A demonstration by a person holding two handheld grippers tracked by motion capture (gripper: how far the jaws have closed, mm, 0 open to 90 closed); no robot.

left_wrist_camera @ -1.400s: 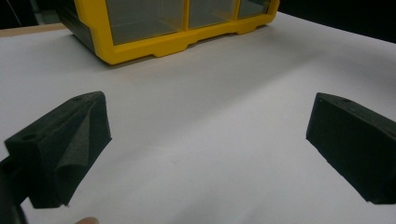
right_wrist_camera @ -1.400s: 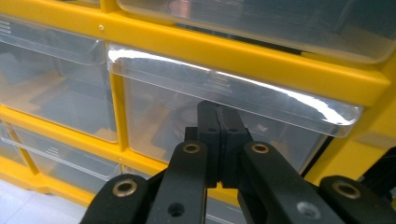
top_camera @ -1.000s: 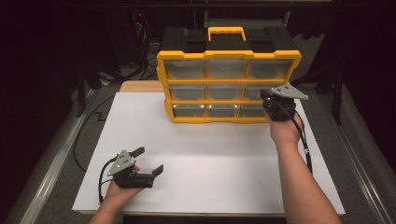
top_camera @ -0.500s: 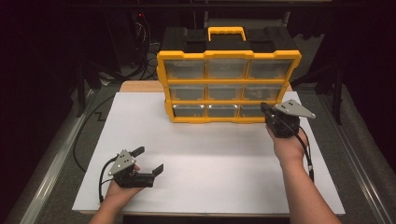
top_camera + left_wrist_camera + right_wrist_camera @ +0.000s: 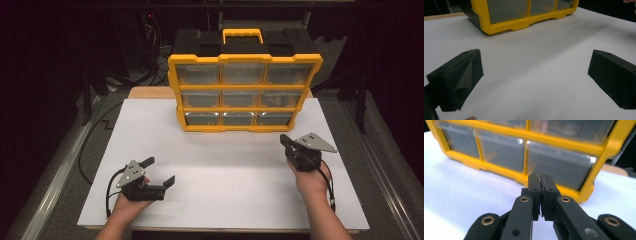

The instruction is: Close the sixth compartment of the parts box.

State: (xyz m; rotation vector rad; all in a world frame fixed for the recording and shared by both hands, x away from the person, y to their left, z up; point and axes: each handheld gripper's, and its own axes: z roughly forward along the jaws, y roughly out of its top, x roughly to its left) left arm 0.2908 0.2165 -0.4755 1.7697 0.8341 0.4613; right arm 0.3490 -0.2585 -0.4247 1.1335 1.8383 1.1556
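Yellow plastic organizer with clear drawers [image 5: 243,92] stands upper centre of high view, on white tabletop [image 5: 225,175]. Your right gripper [image 5: 286,141], jaws pressed together, empty, sits just below-right of bottom-right clear drawer [image 5: 559,166], not touching. Line tips on drawer's lip, approach low, straight. Left gripper [image 5: 159,171] lower left, jaws wide, well apart from organizer.

The organizer [image 5: 244,92] ahead of the right hand-held gripper [image 5: 286,141] has a yellow frame, clear grey-tinted drawers, a black top and a yellow handle. Both hand-held grippers are black with grey plates; the left hand-held gripper [image 5: 159,171] rests on the white table [image 5: 225,175].
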